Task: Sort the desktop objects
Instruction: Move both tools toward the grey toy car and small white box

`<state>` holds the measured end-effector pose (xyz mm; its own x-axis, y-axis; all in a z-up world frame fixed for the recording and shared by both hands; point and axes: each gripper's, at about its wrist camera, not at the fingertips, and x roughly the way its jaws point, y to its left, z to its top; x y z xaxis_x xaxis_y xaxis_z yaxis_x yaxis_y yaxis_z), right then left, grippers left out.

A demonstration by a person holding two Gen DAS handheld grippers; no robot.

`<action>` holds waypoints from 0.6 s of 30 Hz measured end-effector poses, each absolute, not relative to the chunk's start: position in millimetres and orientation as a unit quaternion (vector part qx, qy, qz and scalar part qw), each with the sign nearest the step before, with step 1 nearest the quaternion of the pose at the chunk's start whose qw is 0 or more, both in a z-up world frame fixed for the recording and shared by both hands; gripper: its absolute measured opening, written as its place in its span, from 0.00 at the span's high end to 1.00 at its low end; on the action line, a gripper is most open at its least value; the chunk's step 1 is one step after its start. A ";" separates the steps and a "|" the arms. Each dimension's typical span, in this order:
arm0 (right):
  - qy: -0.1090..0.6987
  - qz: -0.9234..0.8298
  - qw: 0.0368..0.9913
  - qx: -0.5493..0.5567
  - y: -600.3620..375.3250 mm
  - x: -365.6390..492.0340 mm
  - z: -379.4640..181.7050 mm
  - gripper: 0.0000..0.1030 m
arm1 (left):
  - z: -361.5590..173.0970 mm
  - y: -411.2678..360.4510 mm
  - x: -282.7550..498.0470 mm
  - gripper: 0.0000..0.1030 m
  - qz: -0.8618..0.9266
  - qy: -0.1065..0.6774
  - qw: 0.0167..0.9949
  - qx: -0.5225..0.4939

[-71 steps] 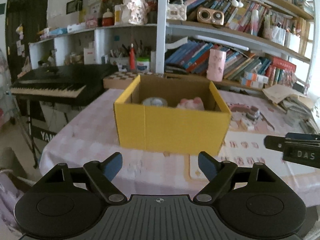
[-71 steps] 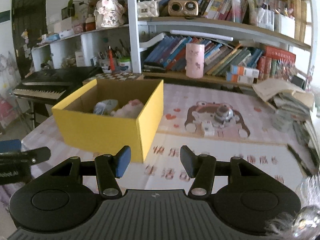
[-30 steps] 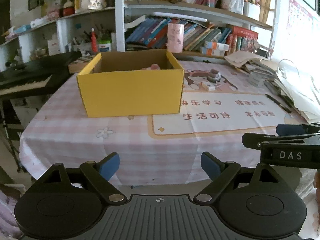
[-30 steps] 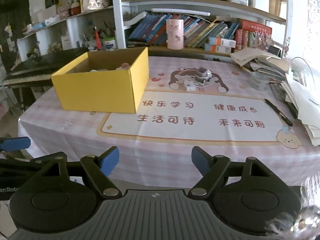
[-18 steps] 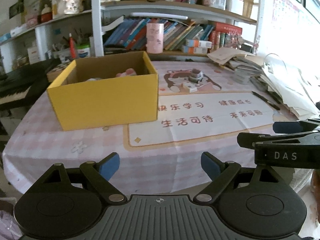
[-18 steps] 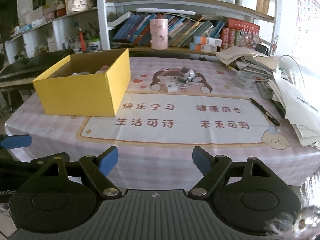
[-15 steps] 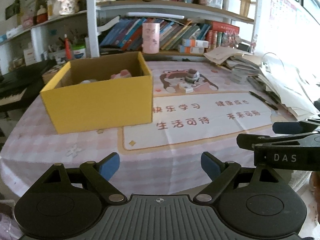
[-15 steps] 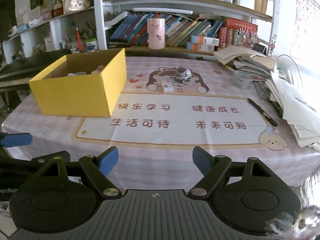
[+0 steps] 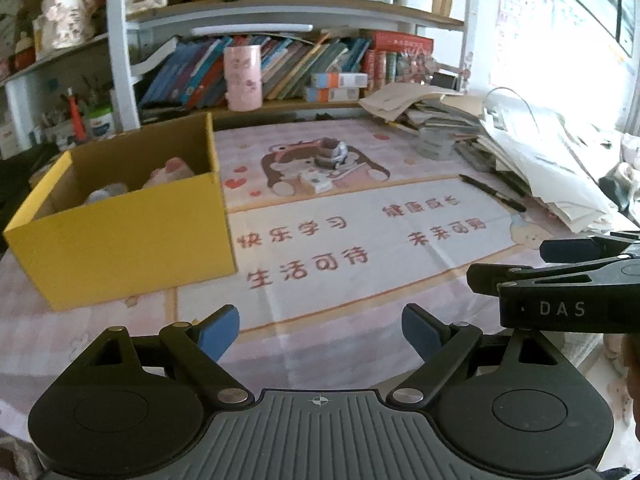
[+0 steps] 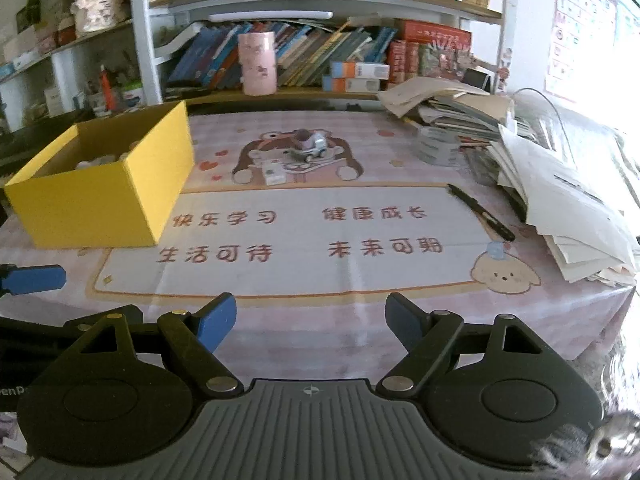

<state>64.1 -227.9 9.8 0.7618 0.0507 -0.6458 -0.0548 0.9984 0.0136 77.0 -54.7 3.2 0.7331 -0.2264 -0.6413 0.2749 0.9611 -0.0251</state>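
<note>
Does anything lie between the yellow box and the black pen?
No objects: between the yellow box and black pen, the right wrist view shows only bare printed mat.

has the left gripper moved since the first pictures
Yes. The left gripper has pulled back and swung right: the yellow box, once centred ahead of it, now sits far left, against the same bookshelf.

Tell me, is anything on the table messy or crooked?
Yes. The paper pile at the table's right edge is slumped and fanned out, sheets hanging over the side. A black pen lies loose and slanted beside it.
</note>
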 end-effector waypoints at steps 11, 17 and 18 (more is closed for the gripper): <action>0.349 0.016 0.937 0.003 -249.9 87.1 7.2 0.22 | -1.5 -79.8 103.3 0.12 -0.152 0.347 0.924 0.048; 0.356 0.023 0.934 0.002 -260.9 113.4 6.0 0.22 | -4.2 -93.1 122.0 0.12 -0.148 0.352 0.923 0.050; 0.358 0.025 0.933 0.001 -263.1 118.6 5.7 0.22 | -5.0 -95.4 125.4 0.12 -0.147 0.354 0.923 0.049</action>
<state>118.6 -263.1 5.7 0.7427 0.0482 -0.6678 -0.0464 0.9987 0.0205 125.4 -95.4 -5.0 0.7068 -0.2363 -0.6668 0.3057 0.9520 -0.0133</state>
